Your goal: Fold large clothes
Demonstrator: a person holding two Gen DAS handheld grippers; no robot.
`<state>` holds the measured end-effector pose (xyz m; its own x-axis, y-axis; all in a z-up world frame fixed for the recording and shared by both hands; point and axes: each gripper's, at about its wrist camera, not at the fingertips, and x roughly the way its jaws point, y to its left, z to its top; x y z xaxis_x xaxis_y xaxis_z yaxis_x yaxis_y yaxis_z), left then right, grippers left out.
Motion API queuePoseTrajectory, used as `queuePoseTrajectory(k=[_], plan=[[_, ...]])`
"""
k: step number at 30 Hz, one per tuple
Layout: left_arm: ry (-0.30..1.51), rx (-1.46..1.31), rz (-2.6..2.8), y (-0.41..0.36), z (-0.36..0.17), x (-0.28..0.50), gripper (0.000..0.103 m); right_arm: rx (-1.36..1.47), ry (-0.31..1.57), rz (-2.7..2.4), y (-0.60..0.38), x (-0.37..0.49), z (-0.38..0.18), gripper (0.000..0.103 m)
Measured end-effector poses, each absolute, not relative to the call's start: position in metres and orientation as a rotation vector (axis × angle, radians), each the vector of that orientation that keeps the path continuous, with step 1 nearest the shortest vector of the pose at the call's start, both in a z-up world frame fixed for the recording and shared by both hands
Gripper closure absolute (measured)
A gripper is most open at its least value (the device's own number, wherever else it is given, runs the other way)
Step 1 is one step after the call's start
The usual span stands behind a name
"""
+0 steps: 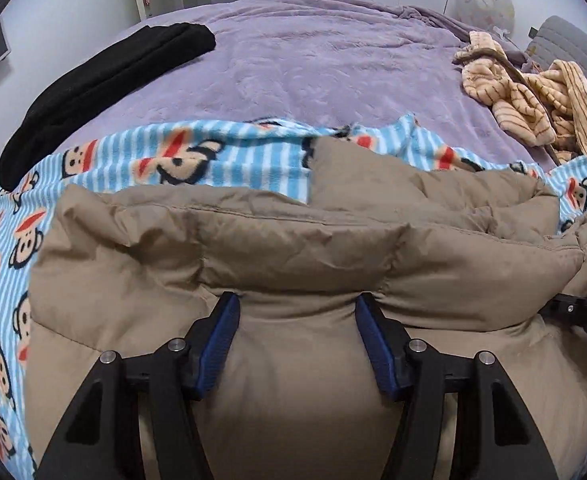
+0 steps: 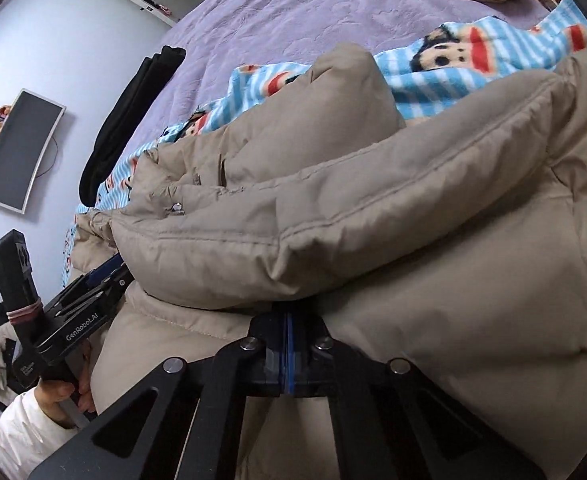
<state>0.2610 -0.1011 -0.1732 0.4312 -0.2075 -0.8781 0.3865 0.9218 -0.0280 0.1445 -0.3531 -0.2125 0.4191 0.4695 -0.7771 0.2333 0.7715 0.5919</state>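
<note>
A bed with a purple quilted cover (image 1: 313,68) fills the upper half of the left wrist view, with pale walls and a white door seen behind it. A blue striped fleece blanket with a monkey print (image 1: 181,160) is spread across the near part of the bed, and a tan puffer jacket (image 1: 293,248) is laid on it, occupying the centre and lower part of both views. The left tongs (image 1: 296,312) are seen spread wide at lower centre, a bulge of jacket fabric lying between the blue pads (image 1: 217,344). The right tongs (image 2: 287,320) are pressed together at lower centre of the right wrist view, pinching the jacket just under a thick folded edge. A folded black garment (image 1: 105,84) is noted at upper left on the bed, and a crumpled striped beige garment (image 1: 533,100) at upper right. A wall-mounted screen (image 2: 19,150) is visible at left in the right wrist view.
</note>
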Motion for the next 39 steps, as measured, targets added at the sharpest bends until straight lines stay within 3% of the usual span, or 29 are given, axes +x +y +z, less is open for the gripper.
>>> queuePoseTrajectory(k=[7,12,18,27,33,36,38,39], plan=[[1.089,0.126,-0.234,-0.028,-0.185,0.303,0.036,0.61,1.128,-0.086,-0.433,0.123,-0.187,0.103],[1.108,0.126,-0.232,-0.034,-0.208,0.314,0.032,0.826,1.113,-0.162,-0.483,0.094,-0.22,0.103],[1.107,0.124,-0.186,-0.041,-0.212,0.326,0.024,0.762,1.111,-0.19,-0.472,0.12,-0.242,0.103],[1.072,0.176,-0.171,-0.024,-0.16,0.273,0.024,0.678,1.147,-0.245,-0.448,0.122,-0.205,0.099],[1.108,0.179,-0.174,-0.011,-0.143,0.219,0.024,0.742,1.07,-0.234,-0.426,0.071,-0.167,0.096],[1.143,0.14,-0.163,-0.001,-0.141,0.194,0.024,0.776,1.056,-0.221,-0.415,0.043,-0.156,0.089],[1.165,0.12,-0.167,0.003,-0.142,0.18,0.024,0.8,1.053,-0.211,-0.405,0.025,-0.152,0.072],[1.17,0.113,-0.169,0.005,-0.142,0.171,0.017,0.816,1.049,-0.207,-0.4,0.016,-0.15,0.054]])
